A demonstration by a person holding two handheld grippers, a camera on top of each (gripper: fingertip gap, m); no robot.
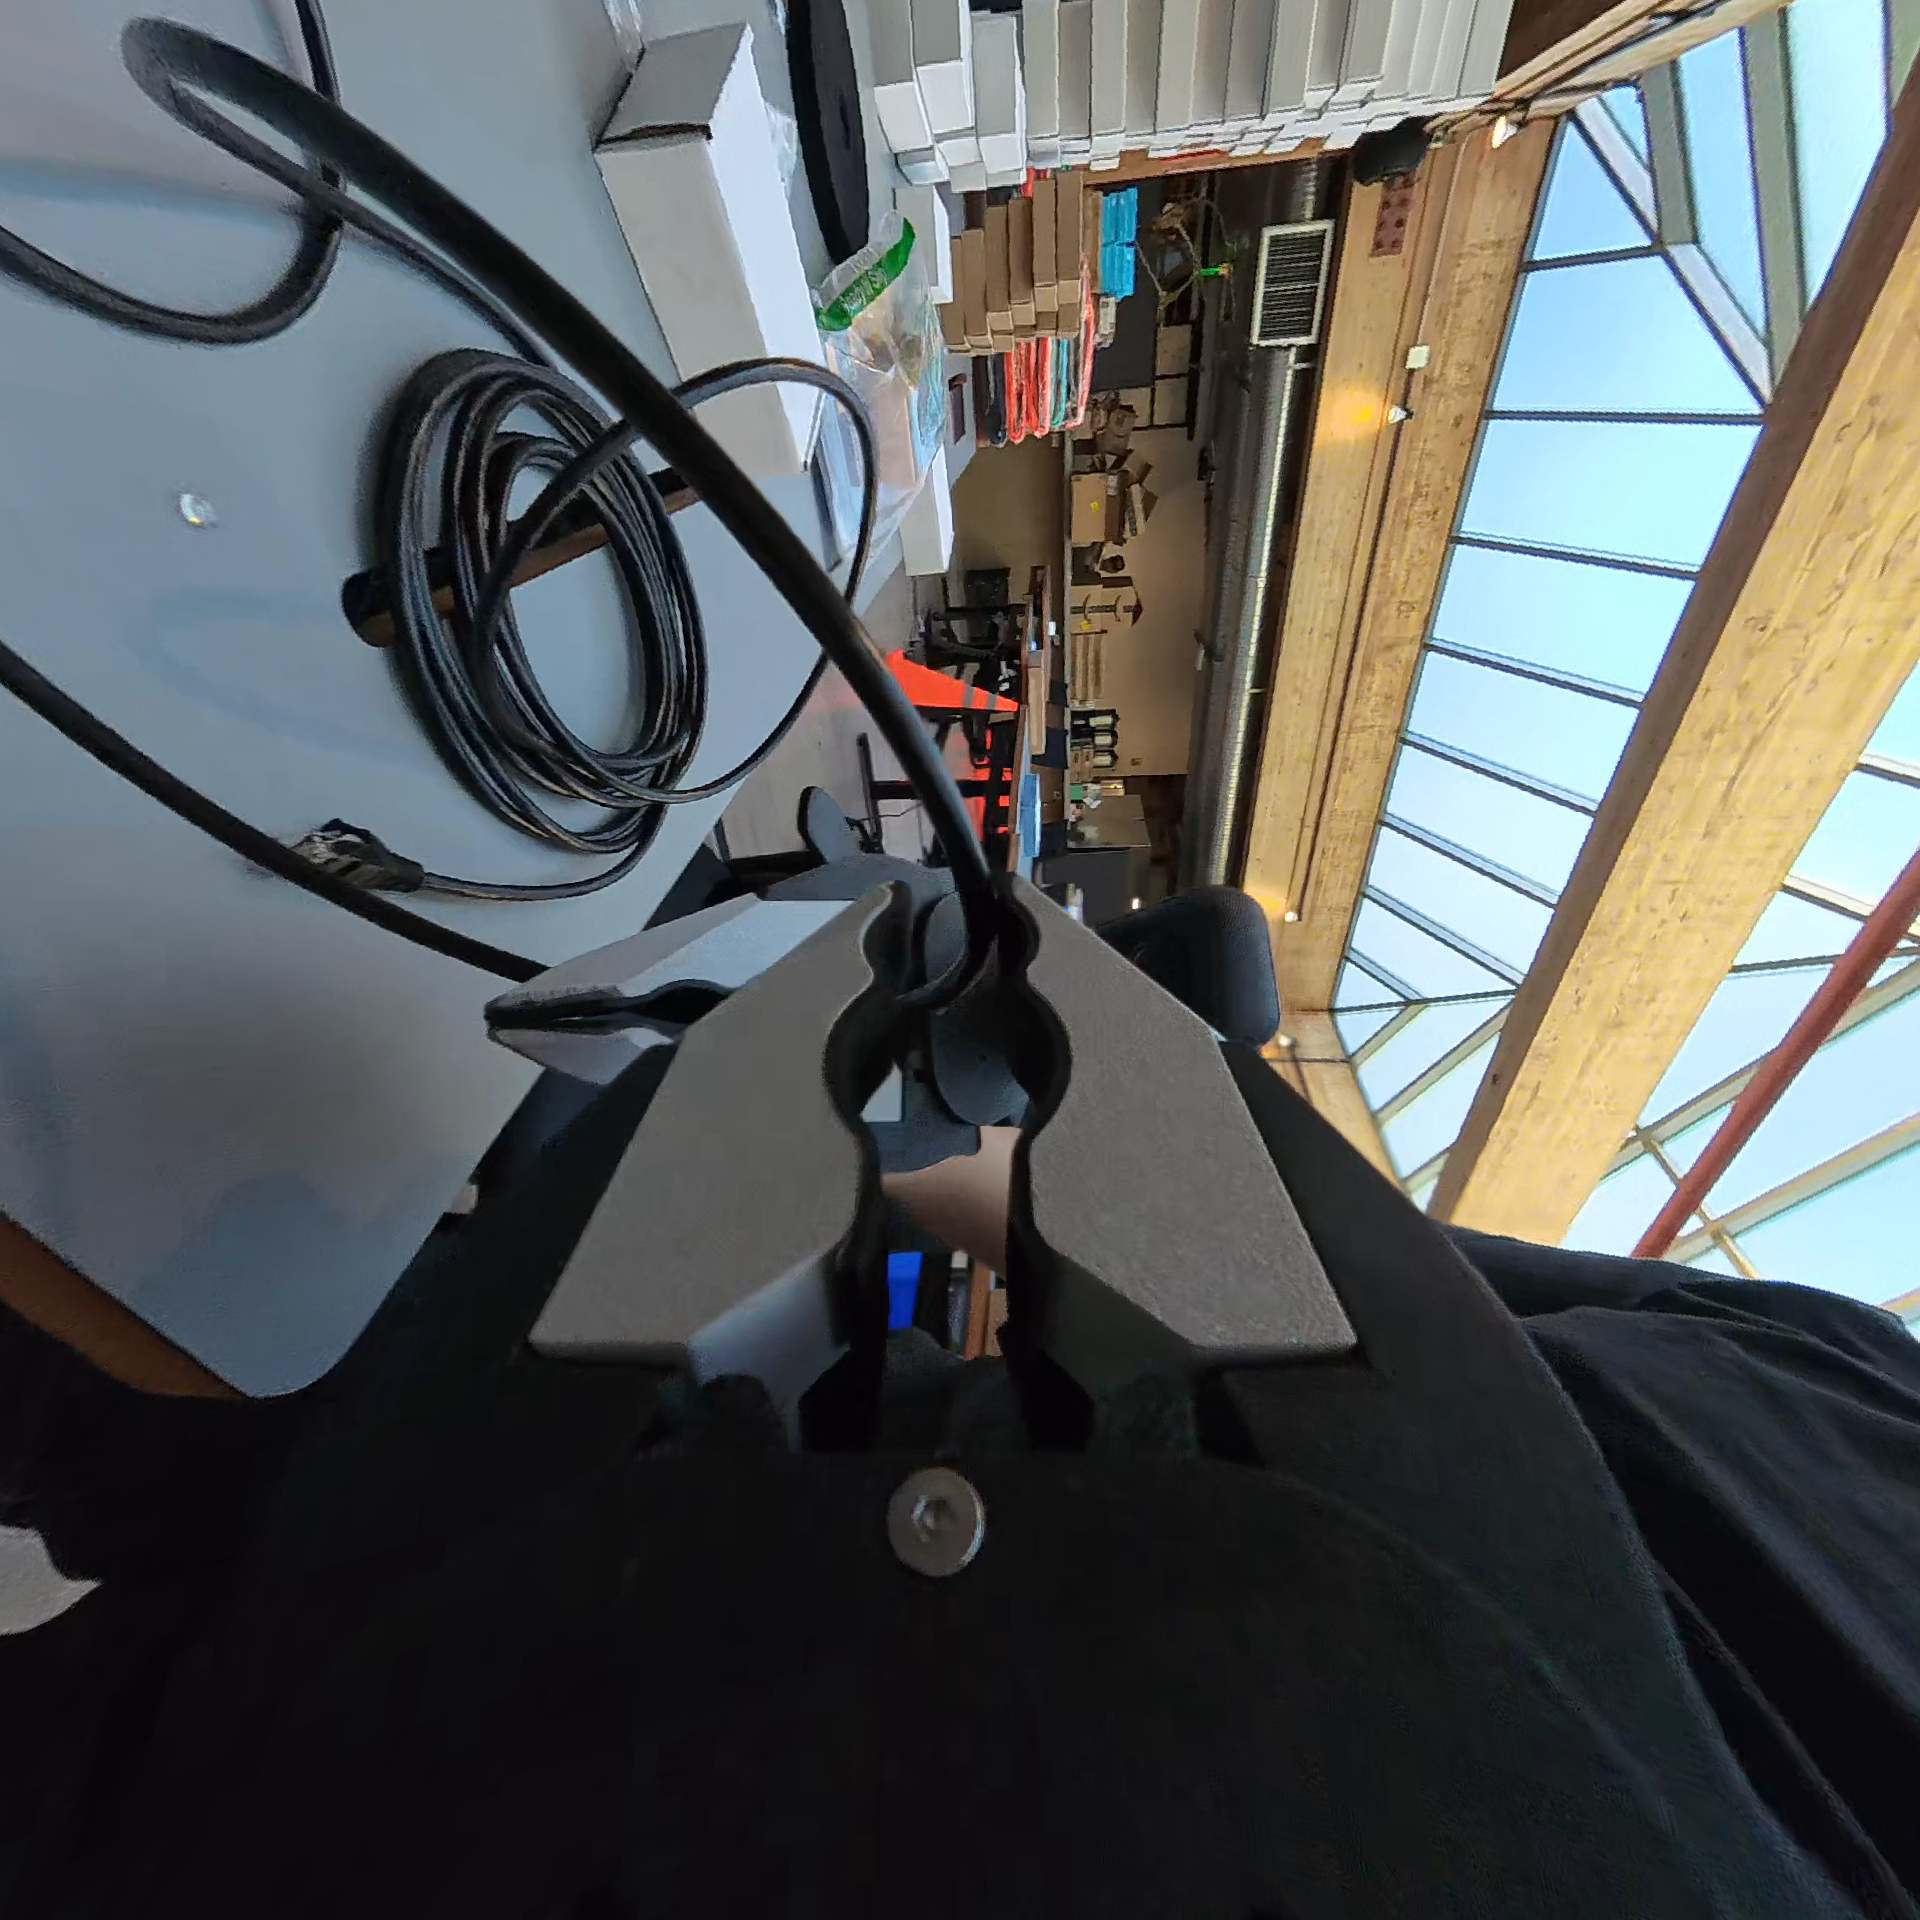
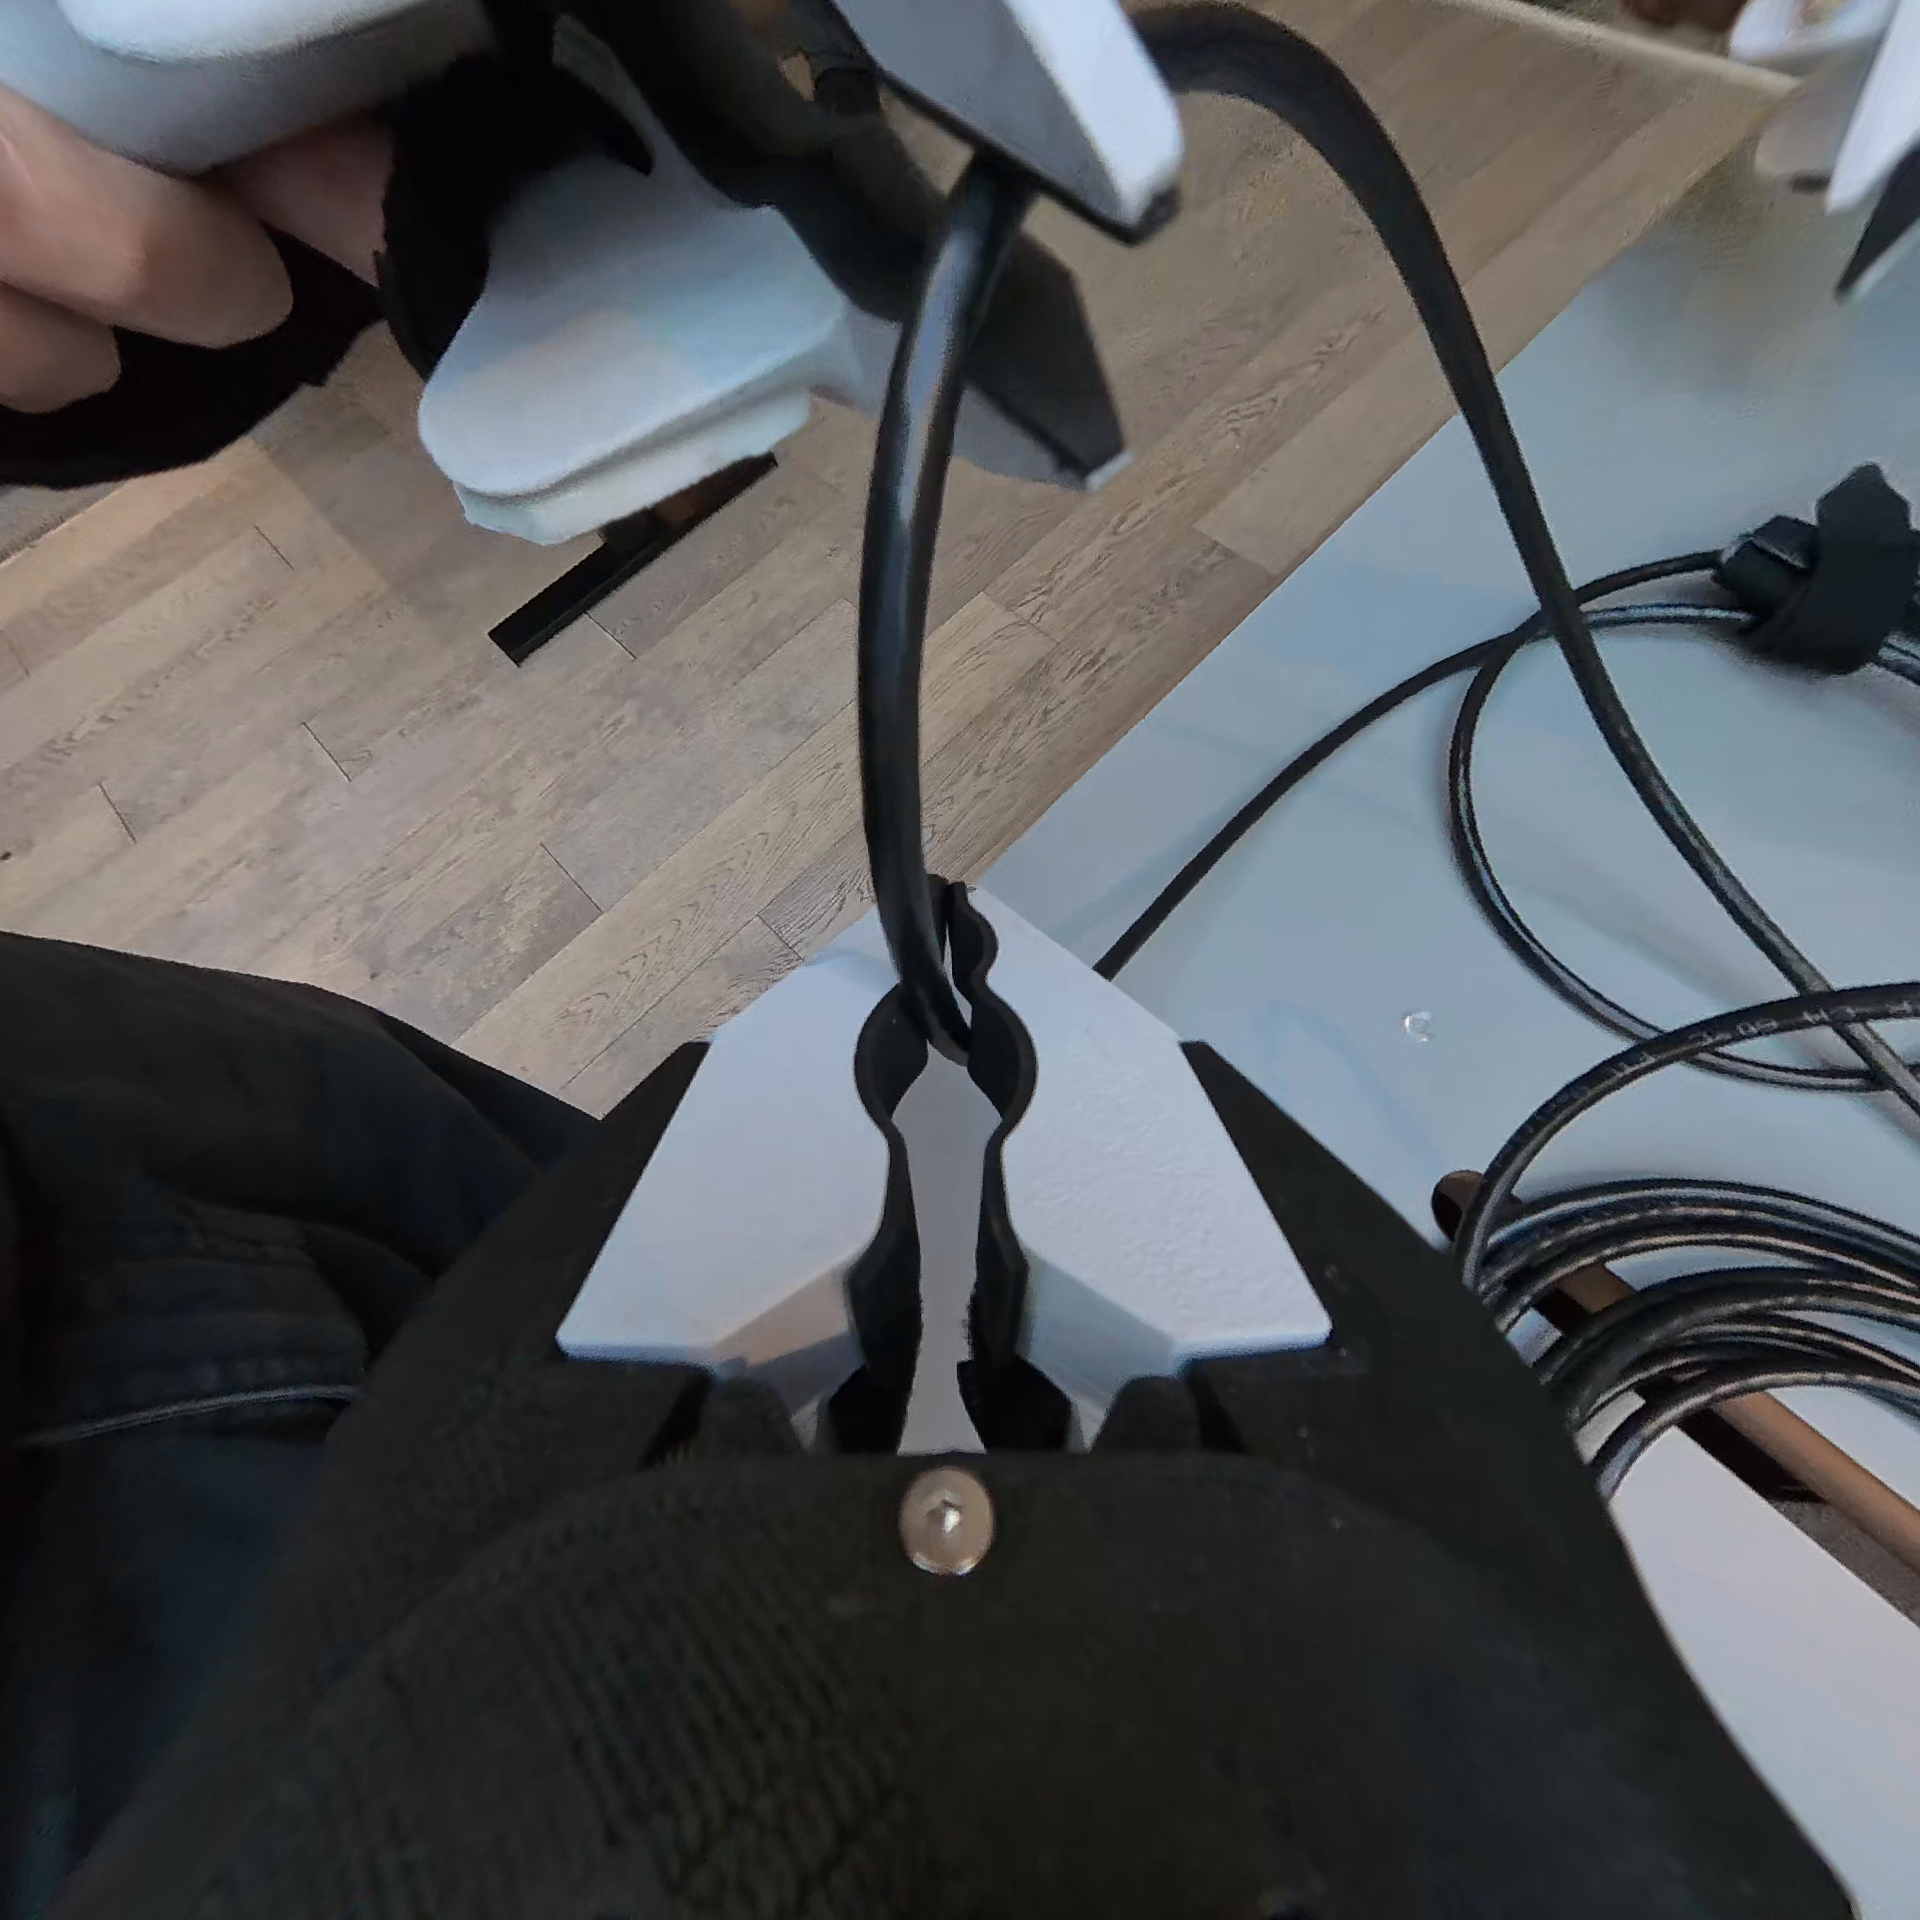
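Note:
My left gripper point(image 1: 977, 940) is shut on a black cable point(image 1: 623, 364) at its fingertips. The cable arcs up and left over the white table point(image 1: 156, 727). My right gripper point(image 2: 951, 977) is shut on the same cable point(image 2: 894, 623), which rises in a short bow to the left gripper point(image 2: 1039, 114) close above it, held by a hand point(image 2: 104, 239). The cable runs on from there down to the table point(image 2: 1299, 831). A coil of thinner black cable point(image 1: 540, 613) lies on the table, also in the right wrist view point(image 2: 1662, 1299). The right gripper's white body point(image 1: 623, 997) shows just beyond my left fingers.
White boxes point(image 1: 717, 239), a plastic bag point(image 1: 873, 281) and a black disc point(image 1: 831, 125) sit at the table's far end. A black strap point(image 2: 1829, 582) binds a cable loop. Wooden floor point(image 2: 416, 675) lies beyond the table edge. A black chair point(image 1: 1195, 956) stands nearby. Some 10 centimetres of space lies between my two pairs of fingers.

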